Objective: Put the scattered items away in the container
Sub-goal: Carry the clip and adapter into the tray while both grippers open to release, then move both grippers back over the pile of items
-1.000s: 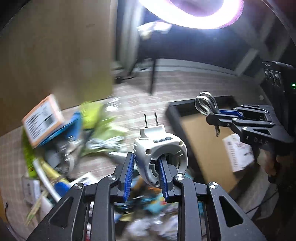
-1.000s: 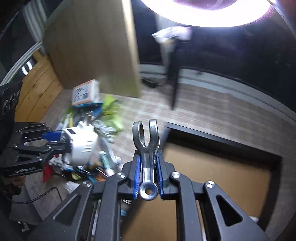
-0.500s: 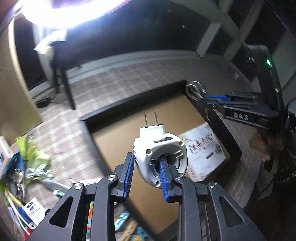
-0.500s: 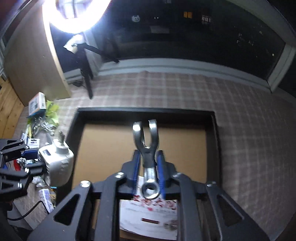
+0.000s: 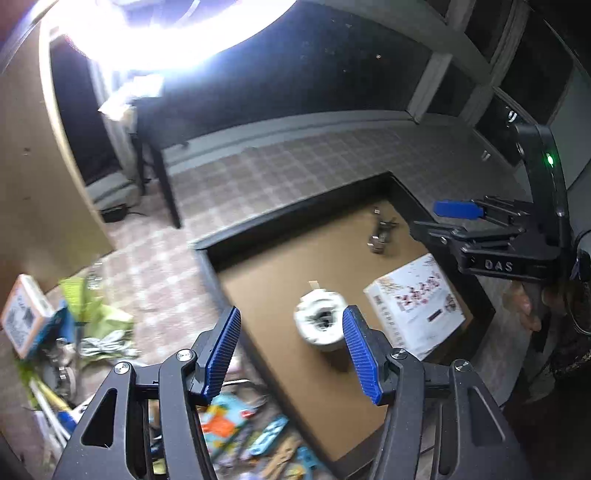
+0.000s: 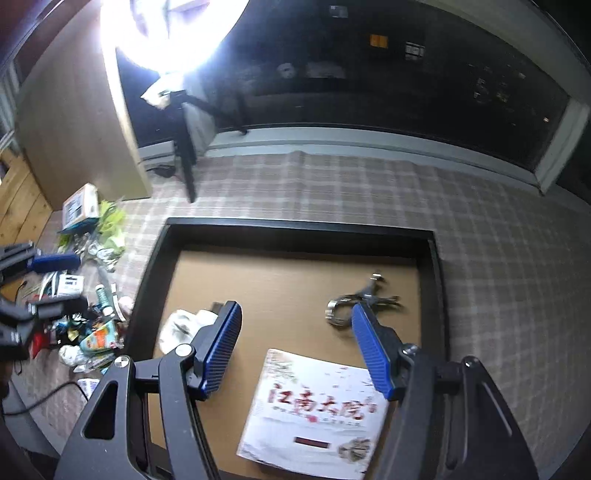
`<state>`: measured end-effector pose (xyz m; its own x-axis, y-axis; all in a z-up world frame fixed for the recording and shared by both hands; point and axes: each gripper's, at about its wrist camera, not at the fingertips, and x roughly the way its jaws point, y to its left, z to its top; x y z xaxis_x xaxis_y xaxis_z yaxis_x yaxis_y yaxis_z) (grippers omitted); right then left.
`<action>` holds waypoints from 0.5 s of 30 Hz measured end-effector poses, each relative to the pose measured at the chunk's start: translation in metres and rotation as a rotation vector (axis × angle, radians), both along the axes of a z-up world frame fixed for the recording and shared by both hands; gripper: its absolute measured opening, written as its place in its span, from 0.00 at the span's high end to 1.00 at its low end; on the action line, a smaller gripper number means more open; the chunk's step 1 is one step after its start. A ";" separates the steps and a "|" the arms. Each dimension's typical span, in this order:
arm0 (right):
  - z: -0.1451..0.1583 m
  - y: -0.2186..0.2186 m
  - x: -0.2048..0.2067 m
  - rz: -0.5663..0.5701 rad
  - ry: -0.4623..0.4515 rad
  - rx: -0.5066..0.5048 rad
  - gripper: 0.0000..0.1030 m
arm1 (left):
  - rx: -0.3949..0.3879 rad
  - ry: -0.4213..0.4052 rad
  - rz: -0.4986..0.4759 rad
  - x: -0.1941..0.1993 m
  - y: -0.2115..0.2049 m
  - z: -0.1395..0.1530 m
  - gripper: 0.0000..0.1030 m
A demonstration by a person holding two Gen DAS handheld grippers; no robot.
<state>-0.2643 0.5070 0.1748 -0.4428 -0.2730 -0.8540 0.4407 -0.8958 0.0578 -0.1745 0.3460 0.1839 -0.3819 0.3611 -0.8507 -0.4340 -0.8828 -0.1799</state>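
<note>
A black-rimmed container with a brown floor lies on the checked cloth; it also shows in the left wrist view. In it lie a white plug-in device, also seen in the right wrist view, a metal clip tool, also seen in the left wrist view, and a white printed box. My left gripper is open and empty above the container's near edge. My right gripper is open and empty above the container.
A pile of scattered items lies left of the container: green packets, an orange-and-white box, tubes and coloured wrappers. A wooden panel and a bright ring light stand behind.
Both grippers have opened. The white plug-in device has dropped from the left gripper and the metal clip tool from the right gripper; both now lie in the container.
</note>
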 end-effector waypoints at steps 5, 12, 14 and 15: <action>-0.001 -0.036 0.008 0.088 -0.011 -0.017 0.40 | -0.001 0.004 0.111 -0.006 -0.058 0.003 0.46; -0.008 -0.108 0.019 0.255 -0.043 -0.022 0.46 | 0.001 -0.028 0.265 -0.008 -0.132 -0.011 0.47; -0.011 -0.129 0.022 0.297 -0.056 -0.015 0.51 | -0.003 -0.037 0.301 -0.005 -0.149 -0.018 0.47; -0.014 -0.142 0.023 0.321 -0.062 -0.008 0.52 | -0.002 -0.046 0.318 -0.005 -0.157 -0.022 0.47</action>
